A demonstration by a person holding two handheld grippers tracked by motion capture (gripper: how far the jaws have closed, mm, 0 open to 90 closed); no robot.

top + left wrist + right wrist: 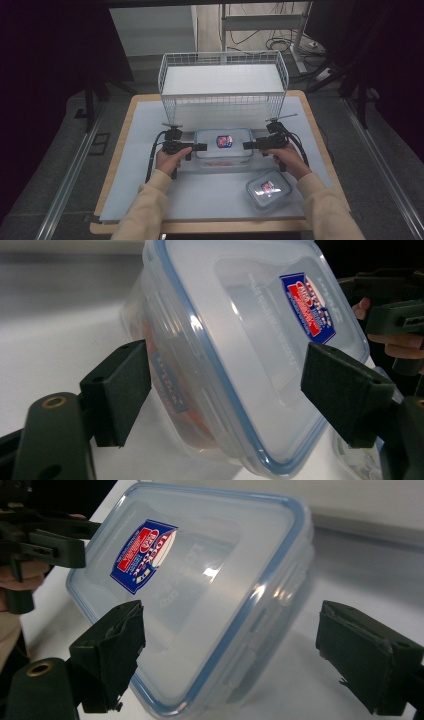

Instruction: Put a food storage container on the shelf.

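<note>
**Both grippers set open at the ends of the large container**

The left gripper (200, 147) is held with its jaws apart at the left end of the large clear rectangular plastic container with a blue-sealed lid (223, 145); nothing is clamped. The right gripper (248, 145) is likewise presented open at the opposite end. The container is seen resting on the pale grey table mat (150, 190), in front of the white wire basket (223, 80). This opposed placement is judged to prepare a balanced two-sided lift. A smaller lidded clear container (268, 188) is noted near the right forearm, untouched.
</note>
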